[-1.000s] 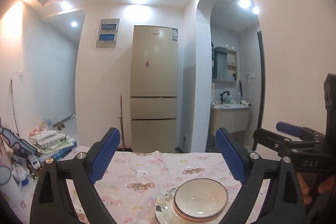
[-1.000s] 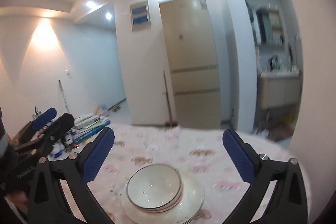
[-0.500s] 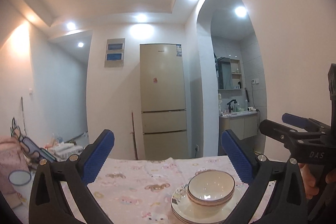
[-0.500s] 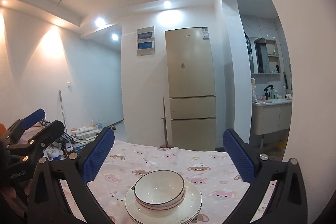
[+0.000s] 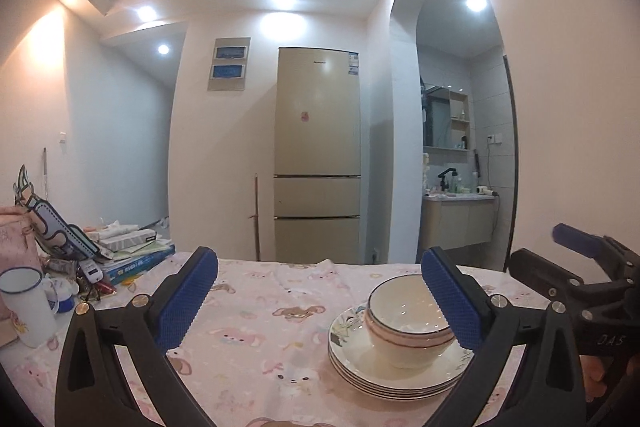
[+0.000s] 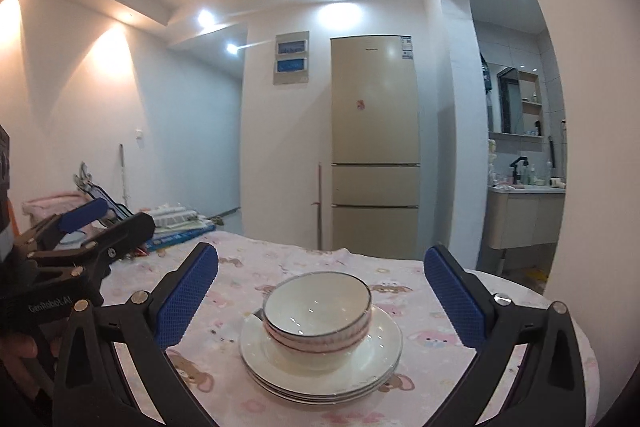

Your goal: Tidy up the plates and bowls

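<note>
**Both grippers spread wide over the stacked dishes**

The left gripper (image 5: 320, 297) has its blue-padded fingers (image 5: 186, 297) spread wide apart with nothing between them; in its own view the right-side pad overlaps the rim of the bowls only by line of sight. The right gripper (image 6: 320, 297) is likewise fully spread and empty, its fingers (image 6: 456, 297) framing the stack from either side without touching it.

Compared with half a second ago, both cameras sit lower and nearer the counter (image 5: 260, 347). The dishes now look larger and are seen more from the side, and the clutter at the left edge has come further into the left wrist view.

The bowls (image 6: 318, 311) are nested, at least two, with thin dark rims, and appear to hold nothing. They rest in the middle of a stack of plates (image 6: 320, 367), several white plates deep. The stack stands on the pink cartoon-print cloth covering the counter, toward its near edge. In the left wrist view the plates (image 5: 396, 363) and bowls (image 5: 408, 323) lie right of centre.

At the left edge of the counter stand a white enamel mug (image 5: 24, 303) and a pile of books (image 5: 132, 251). Beyond the far edge is a beige fridge (image 5: 318, 155).
</note>
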A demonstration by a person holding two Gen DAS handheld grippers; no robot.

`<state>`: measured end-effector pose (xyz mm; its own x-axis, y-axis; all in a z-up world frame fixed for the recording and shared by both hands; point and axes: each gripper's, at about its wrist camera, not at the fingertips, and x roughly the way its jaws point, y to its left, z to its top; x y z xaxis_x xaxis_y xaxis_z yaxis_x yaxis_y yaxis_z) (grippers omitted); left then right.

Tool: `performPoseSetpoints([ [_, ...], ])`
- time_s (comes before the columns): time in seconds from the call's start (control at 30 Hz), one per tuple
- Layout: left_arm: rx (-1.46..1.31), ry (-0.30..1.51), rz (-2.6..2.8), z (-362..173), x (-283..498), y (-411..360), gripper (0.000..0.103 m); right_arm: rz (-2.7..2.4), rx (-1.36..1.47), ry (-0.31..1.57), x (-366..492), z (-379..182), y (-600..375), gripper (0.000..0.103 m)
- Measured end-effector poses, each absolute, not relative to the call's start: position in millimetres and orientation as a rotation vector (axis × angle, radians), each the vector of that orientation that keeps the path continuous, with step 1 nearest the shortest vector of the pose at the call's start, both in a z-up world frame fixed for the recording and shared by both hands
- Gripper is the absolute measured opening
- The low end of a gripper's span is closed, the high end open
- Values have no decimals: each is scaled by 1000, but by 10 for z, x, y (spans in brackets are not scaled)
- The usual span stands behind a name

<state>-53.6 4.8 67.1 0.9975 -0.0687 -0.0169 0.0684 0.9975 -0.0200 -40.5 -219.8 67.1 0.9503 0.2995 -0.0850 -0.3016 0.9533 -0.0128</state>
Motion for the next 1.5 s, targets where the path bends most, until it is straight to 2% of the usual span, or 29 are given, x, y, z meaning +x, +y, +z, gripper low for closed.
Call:
performPoseSetpoints([
  [0.3, -71, 90, -37, 364, -255, 176, 103, 213, -15, 102, -249, 331, -2257, 103],
  [0.77, -69, 172, -39, 77, -5, 153, 103, 152, -53, 126, -207, 119, -2183, 103],
  [0.93, -101, 216, -37, 37, 77, 228, 103, 125, -41, 152, -158, 123, -2240, 103],
  [1.23, -4, 266, -40, -12, 161, 20, 103, 169, -46, 314, 79, 15, -2212, 103],
  [1.5, -7, 269, 3, -4, 171, 33, 103, 133, -18, 313, 77, 13, -2290, 103],
])
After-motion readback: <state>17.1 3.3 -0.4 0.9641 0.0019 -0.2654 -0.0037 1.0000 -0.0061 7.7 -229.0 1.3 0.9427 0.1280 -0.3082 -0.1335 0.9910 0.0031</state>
